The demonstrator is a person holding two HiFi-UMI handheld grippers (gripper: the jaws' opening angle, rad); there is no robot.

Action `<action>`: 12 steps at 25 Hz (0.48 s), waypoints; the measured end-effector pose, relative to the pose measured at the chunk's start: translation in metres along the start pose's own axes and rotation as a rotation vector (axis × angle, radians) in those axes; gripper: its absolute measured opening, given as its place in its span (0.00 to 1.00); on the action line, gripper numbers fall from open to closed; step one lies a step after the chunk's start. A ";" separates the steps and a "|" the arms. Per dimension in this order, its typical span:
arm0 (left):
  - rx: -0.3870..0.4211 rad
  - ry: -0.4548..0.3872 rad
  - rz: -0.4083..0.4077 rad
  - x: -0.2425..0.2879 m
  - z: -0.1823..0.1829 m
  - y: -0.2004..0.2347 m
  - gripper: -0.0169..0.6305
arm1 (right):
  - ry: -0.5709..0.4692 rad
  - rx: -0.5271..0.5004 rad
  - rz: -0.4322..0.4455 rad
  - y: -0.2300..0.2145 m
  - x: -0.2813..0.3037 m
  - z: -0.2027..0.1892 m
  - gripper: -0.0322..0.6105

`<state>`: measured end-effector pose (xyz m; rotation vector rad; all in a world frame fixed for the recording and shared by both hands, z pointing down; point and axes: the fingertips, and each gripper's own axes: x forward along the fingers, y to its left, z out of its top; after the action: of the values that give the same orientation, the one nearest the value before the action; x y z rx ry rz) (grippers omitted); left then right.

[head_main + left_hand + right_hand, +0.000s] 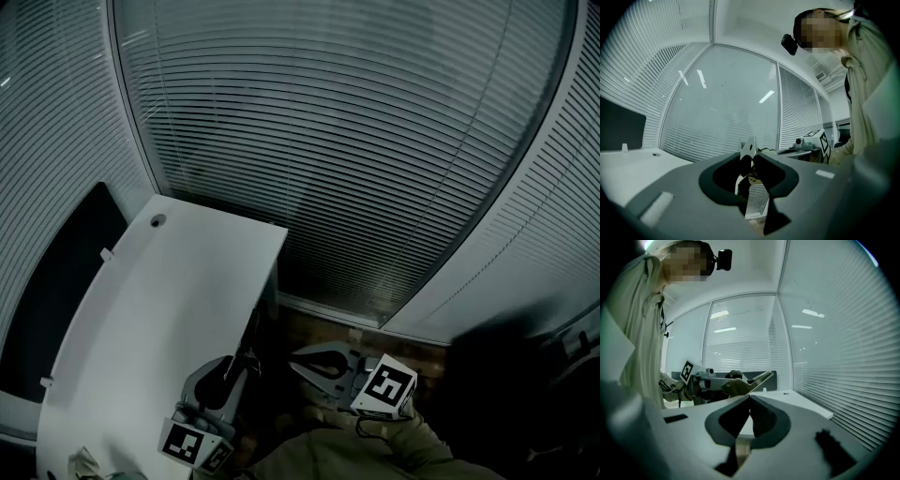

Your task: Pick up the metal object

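Note:
The metal object (748,150) is a thin flat plate with a small hole near its top. It stands upright between the closed jaws of my left gripper (752,158). In the head view the left gripper (246,364) hangs beside the right edge of the white table (169,309), and the plate (253,336) shows as a thin strip rising from it. My right gripper (298,358) sits just to its right over the floor. In its own view the right gripper (750,398) has its jaws meeting with nothing between them. From there the left gripper (723,384) shows with the plate (761,379) slanting up.
Windows with slatted blinds (356,141) surround the table's far corner. A dark panel (66,281) runs along the table's left side. The table has a small round hole (157,220) near its far end. Brown floor (375,342) shows below the window.

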<state>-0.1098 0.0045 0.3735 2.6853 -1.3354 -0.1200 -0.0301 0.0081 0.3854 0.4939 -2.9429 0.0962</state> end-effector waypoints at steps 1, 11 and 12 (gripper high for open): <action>-0.008 -0.002 -0.001 0.002 0.000 -0.002 0.19 | -0.003 0.001 -0.003 -0.001 -0.003 0.001 0.06; -0.020 0.018 -0.009 0.016 0.000 -0.026 0.19 | -0.017 0.003 0.024 -0.002 -0.023 0.000 0.06; -0.020 0.019 -0.008 0.015 0.000 -0.027 0.19 | -0.019 0.001 0.027 -0.002 -0.023 0.000 0.06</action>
<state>-0.0792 0.0089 0.3693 2.6684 -1.3116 -0.1073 -0.0084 0.0139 0.3814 0.4579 -2.9690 0.0972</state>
